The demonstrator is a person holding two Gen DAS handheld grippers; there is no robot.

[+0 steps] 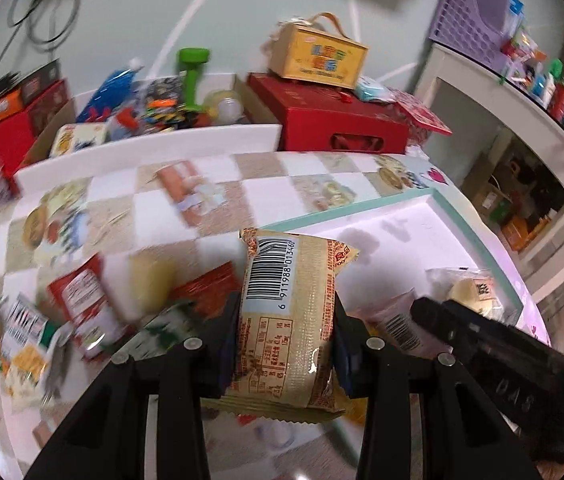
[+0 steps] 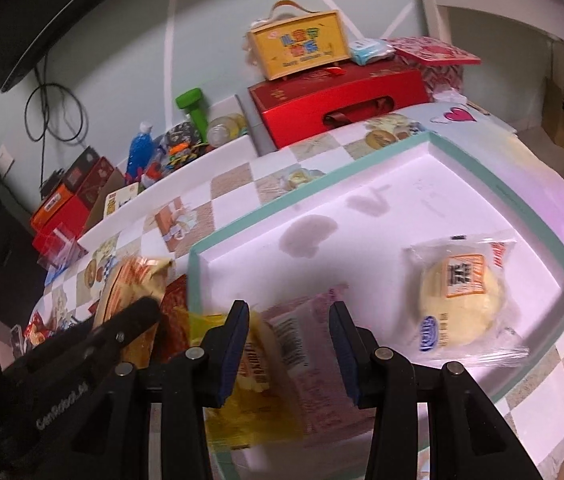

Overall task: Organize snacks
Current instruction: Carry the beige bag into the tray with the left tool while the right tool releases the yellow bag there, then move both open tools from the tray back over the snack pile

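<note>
One bun packet [image 2: 464,304] already in teal-rimmed tray [image 2: 362,182]. Left gripper [image 1: 286,316] clamped on beige snack packet [image 1: 290,320]; right gripper [image 2: 289,344] narrow, grip on yellow packet [image 2: 254,364] unclear. Many snacks [image 1: 78,304] left on table [image 1: 266,196].

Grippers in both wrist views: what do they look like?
Both alike: the left gripper and right gripper have black plastic angular linkage arms with round silver pivot pins and dark blue pads on the fingers. White lettering marks each body. No cables or sleeves visible.

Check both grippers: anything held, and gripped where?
Left gripper pinches a tan barcode snack packet across its middle. Right gripper clamps a pink-and-yellow snack packet by its sides, over the white tray.
</note>
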